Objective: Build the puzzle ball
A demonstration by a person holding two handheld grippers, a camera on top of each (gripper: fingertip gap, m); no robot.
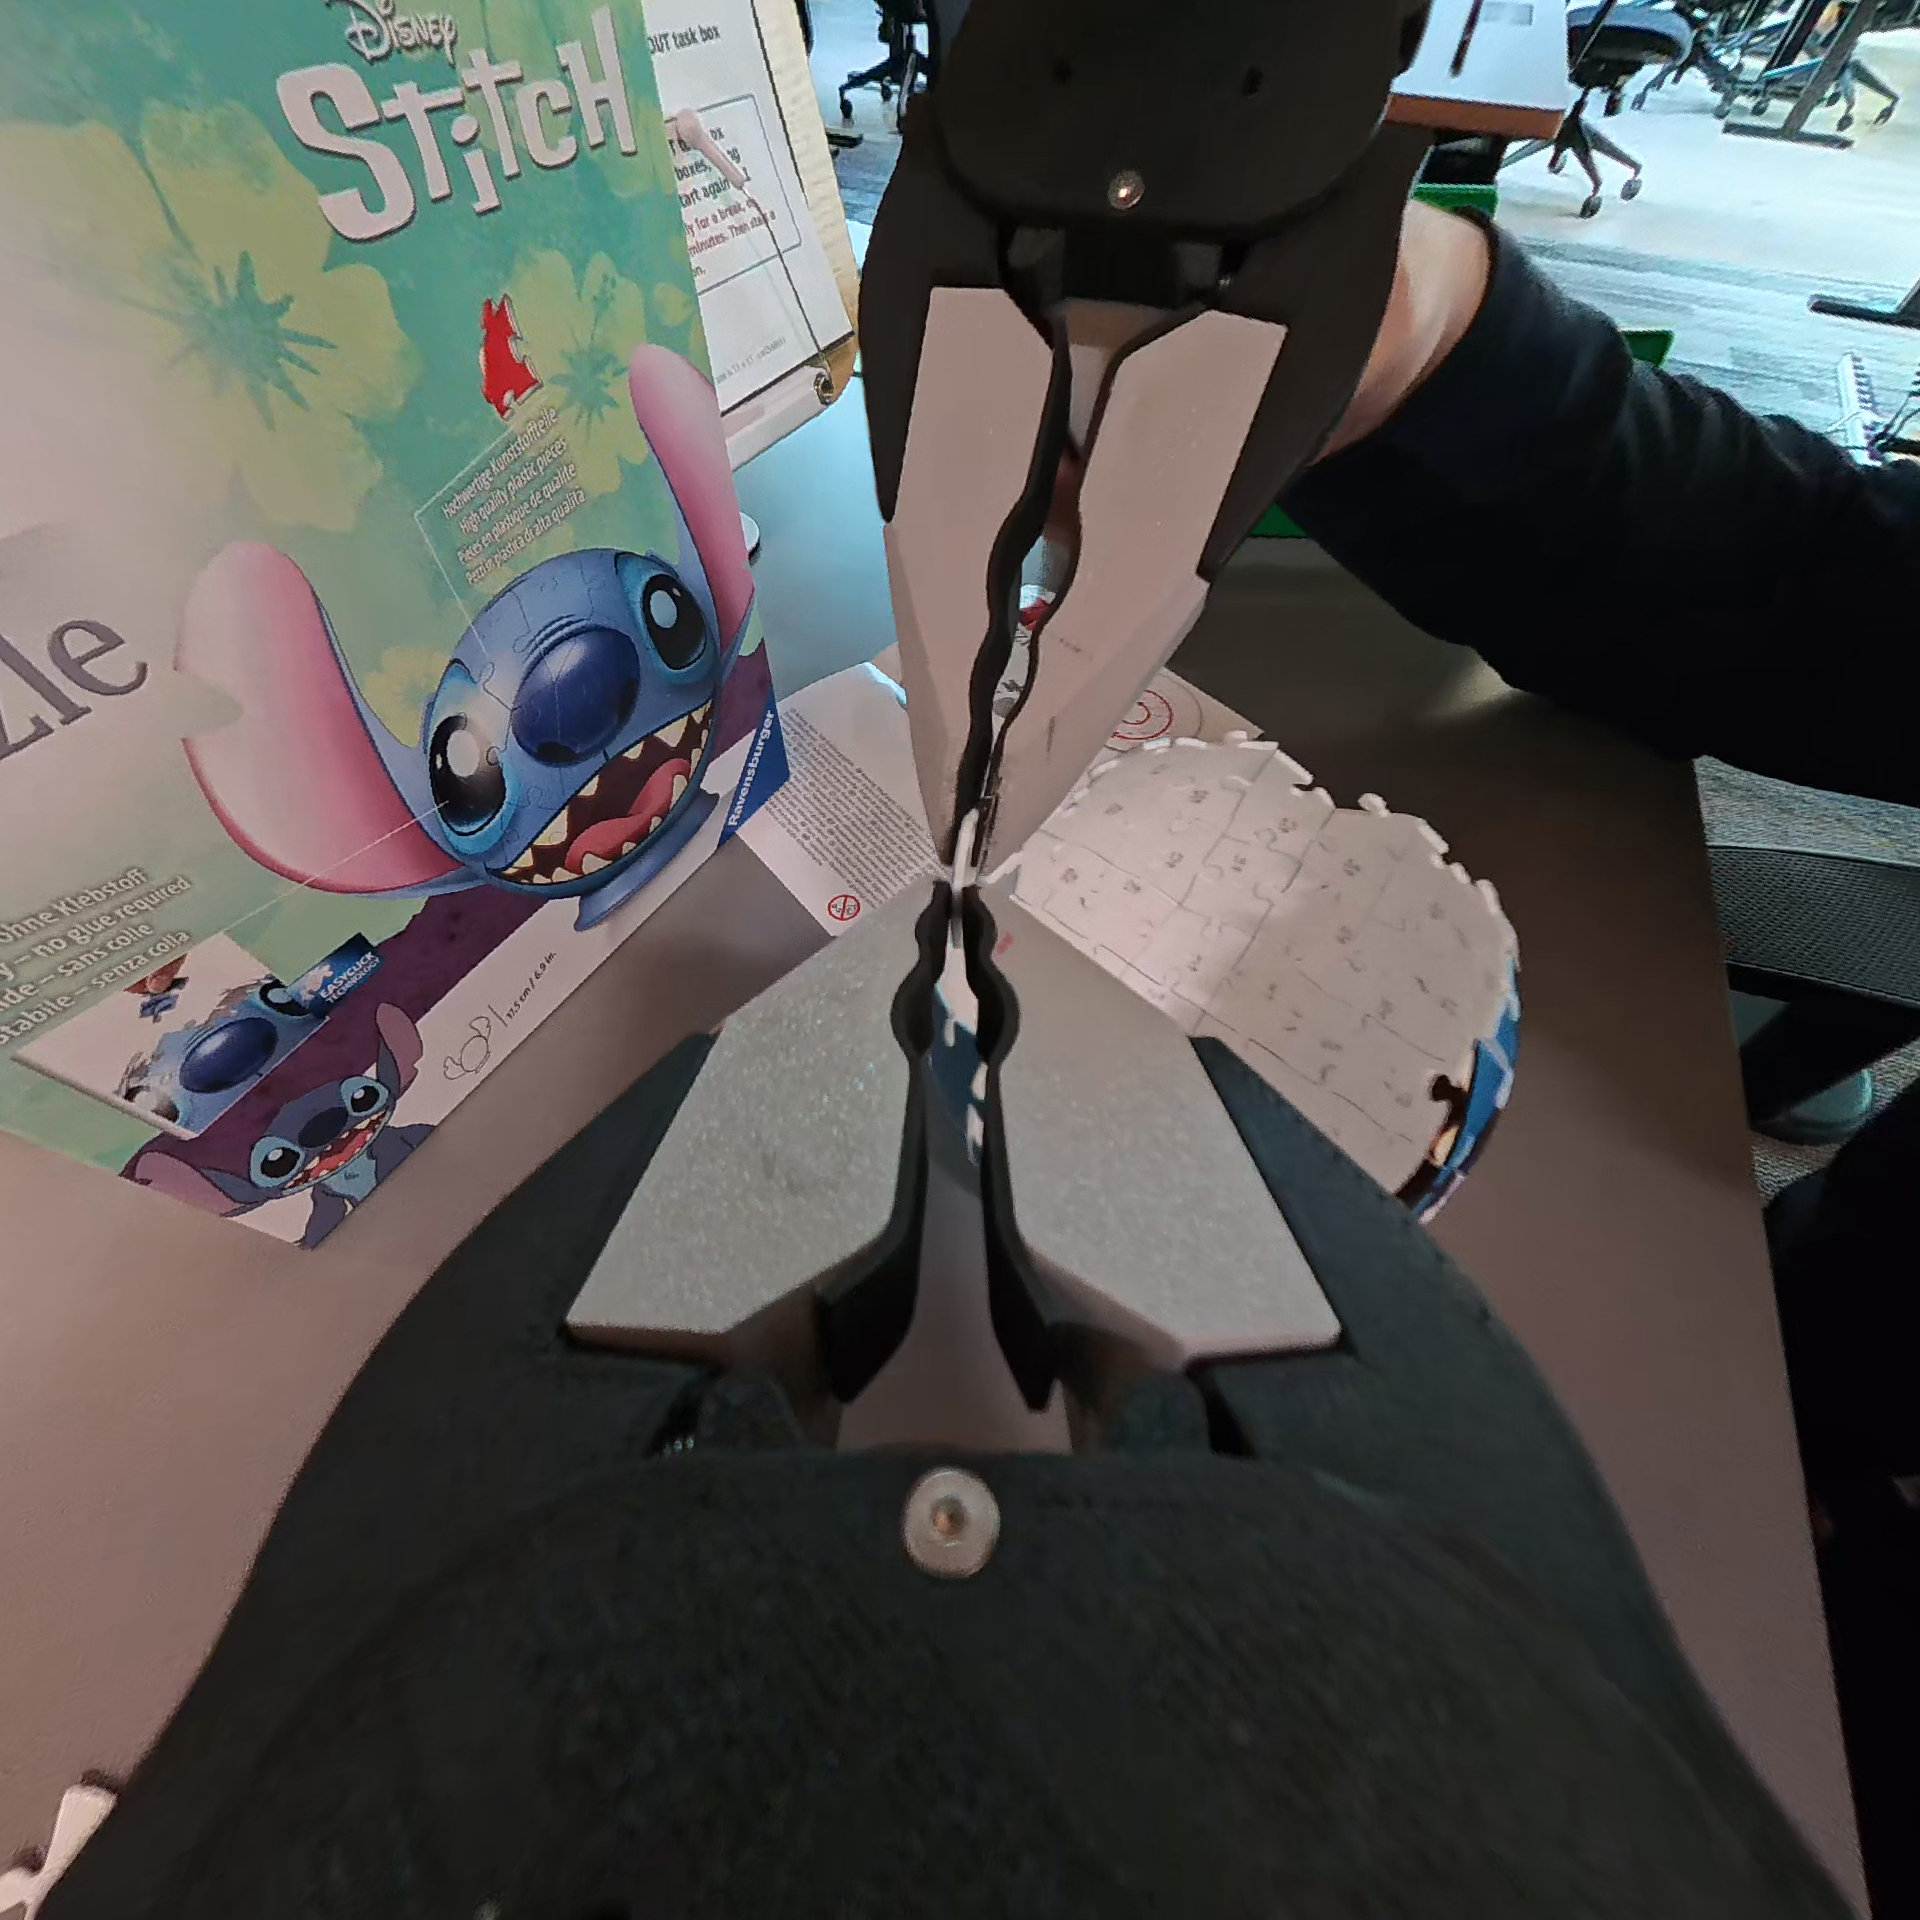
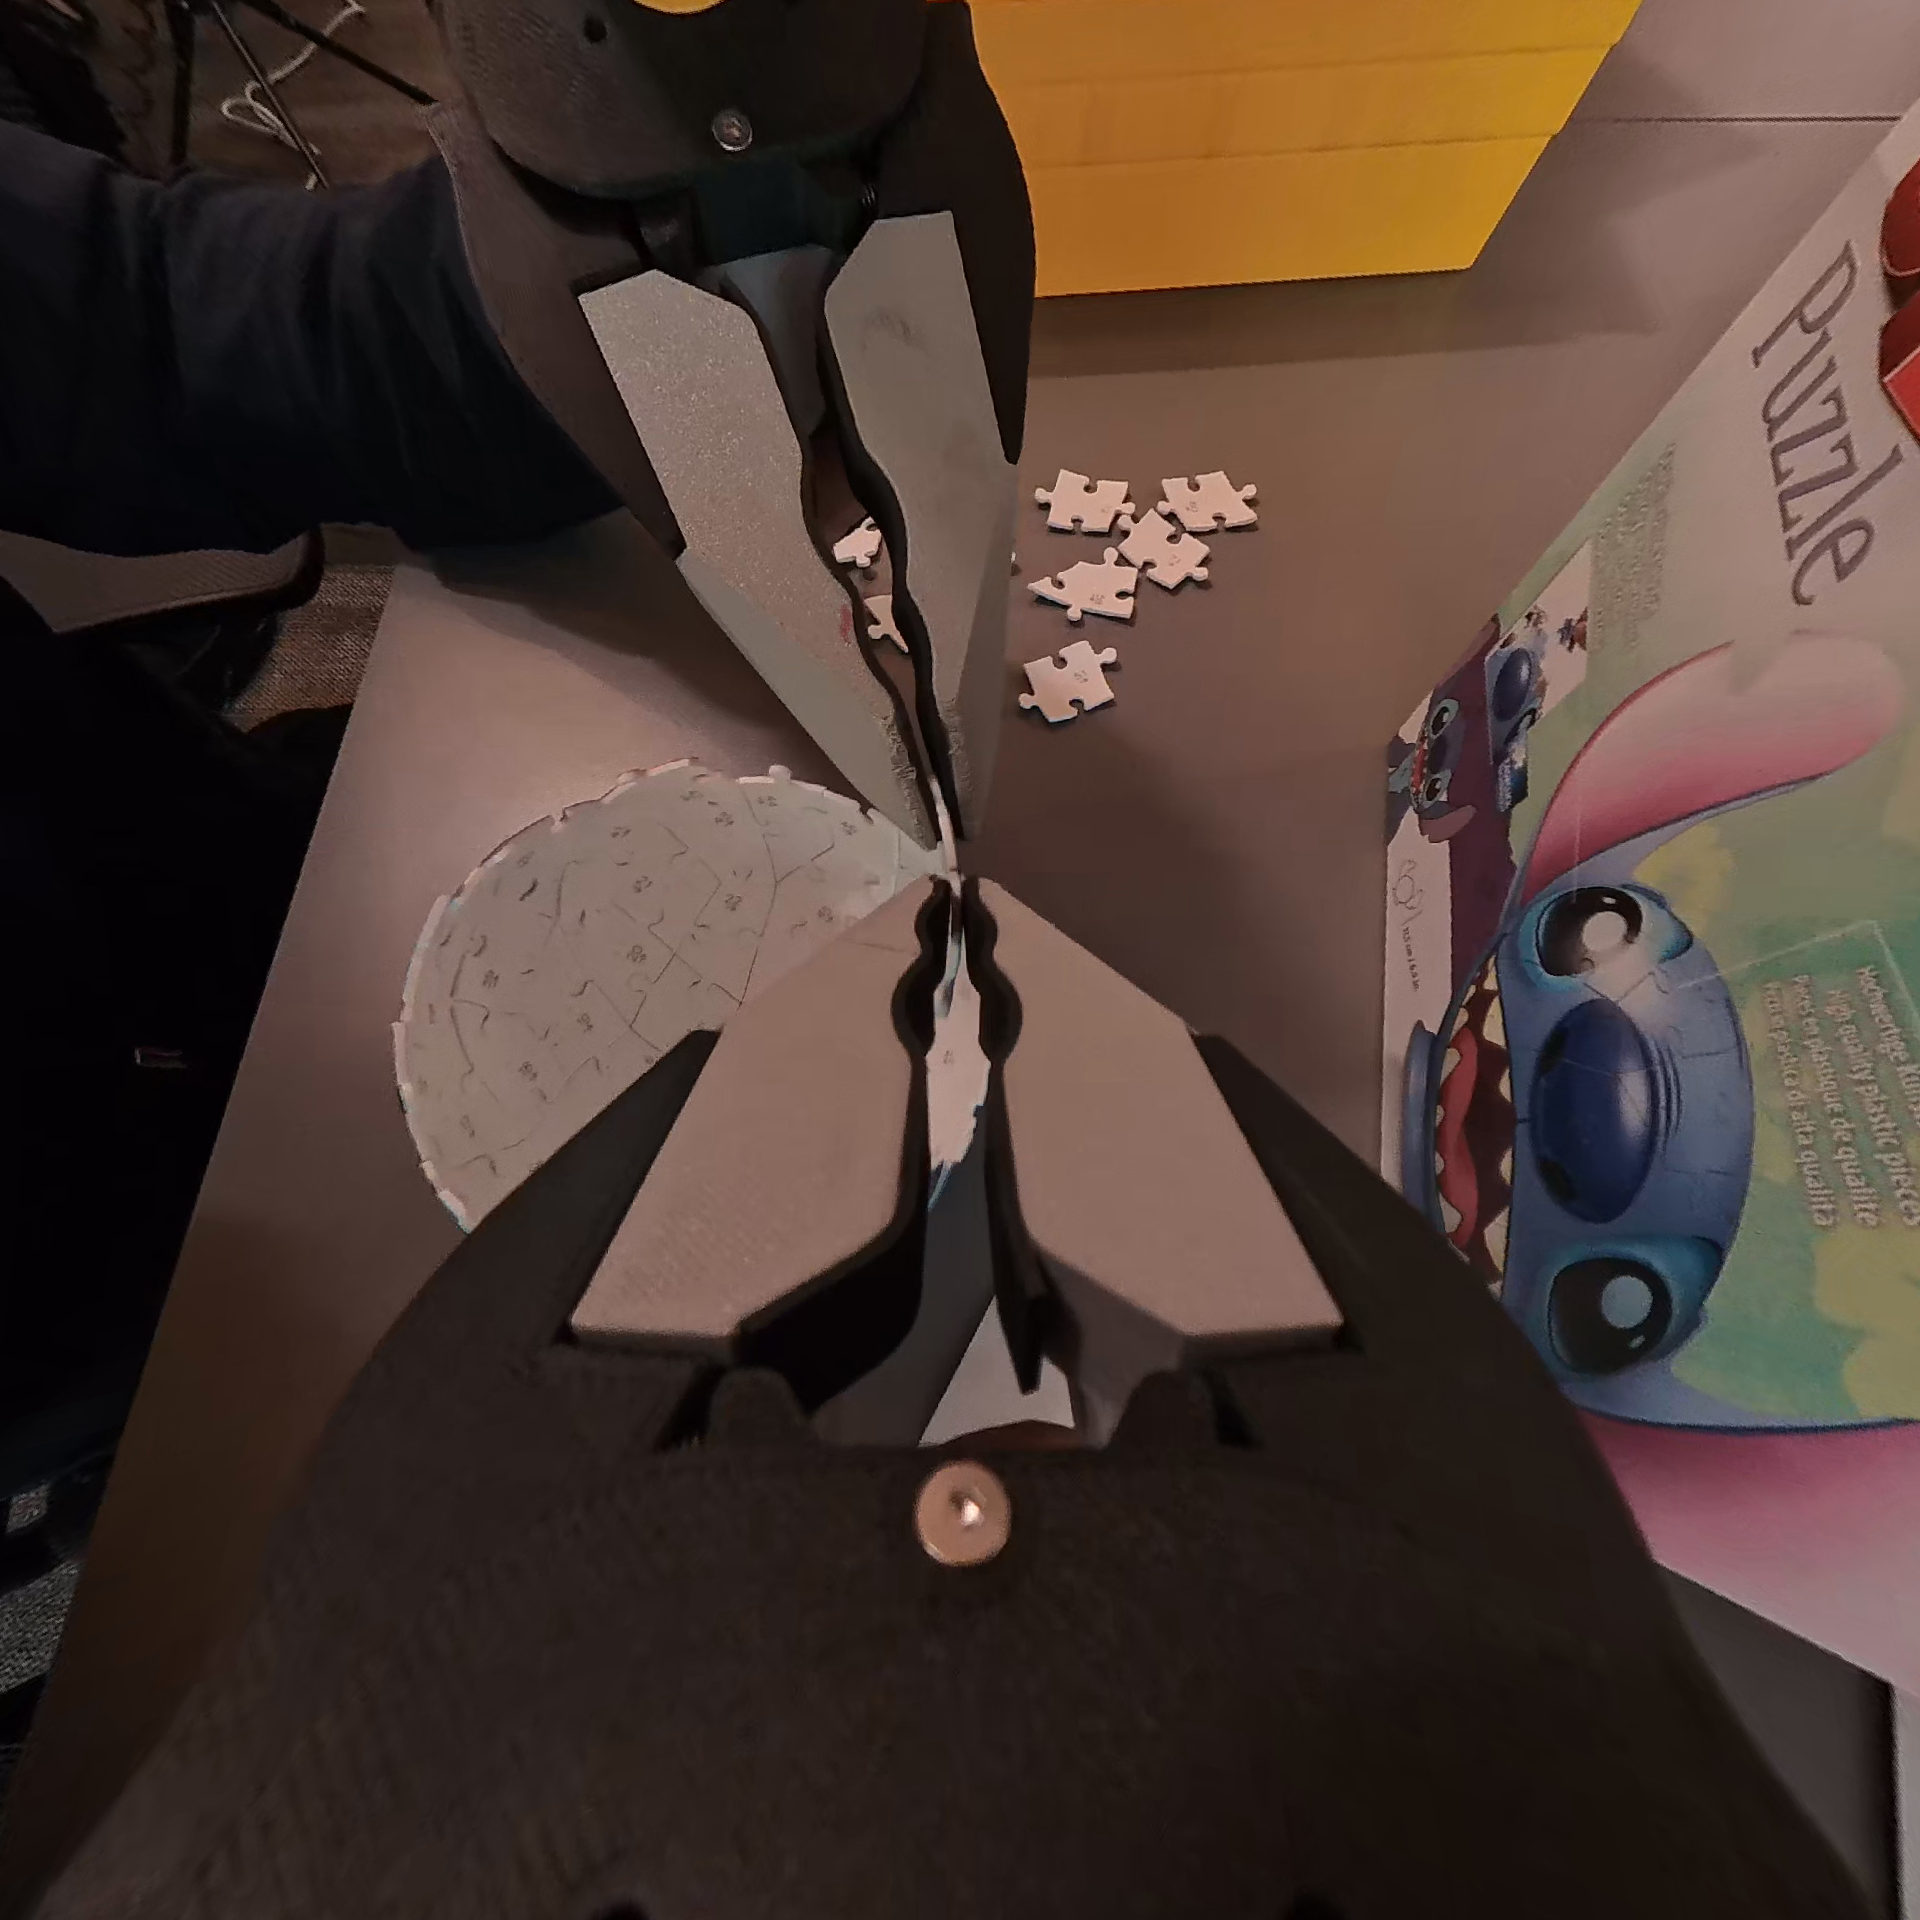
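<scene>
My left gripper (image 1: pixel 954 914) is shut on a white-backed puzzle piece (image 1: pixel 956 982) that sits deep between its fingers. My right gripper (image 1: pixel 975 821) reaches in from the top, shut on another white piece (image 1: pixel 966 847). The two grippers meet tip to tip, and the pieces touch edge to edge; I cannot tell whether they are locked together. In the right wrist view my right gripper (image 2: pixel 956 899) holds its piece (image 2: pixel 951 1091), with the left gripper (image 2: pixel 948 821) opposite it. The half-built puzzle ball (image 1: pixel 1278 914), a white-lined bowl with a blue outside, lies on the table below them (image 2: pixel 582 956).
The puzzle box (image 1: pixel 364 623) lies beside the work spot (image 2: pixel 1662 935). A printed instruction sheet (image 1: pixel 842 800) lies under the grippers. Several loose white pieces (image 2: pixel 1122 561) lie beyond the ball, near a yellow bin (image 2: pixel 1247 135). One loose piece (image 1: pixel 62 1829) is at the lower left. My two grippers' fingertips are within a few centimetres of each other.
</scene>
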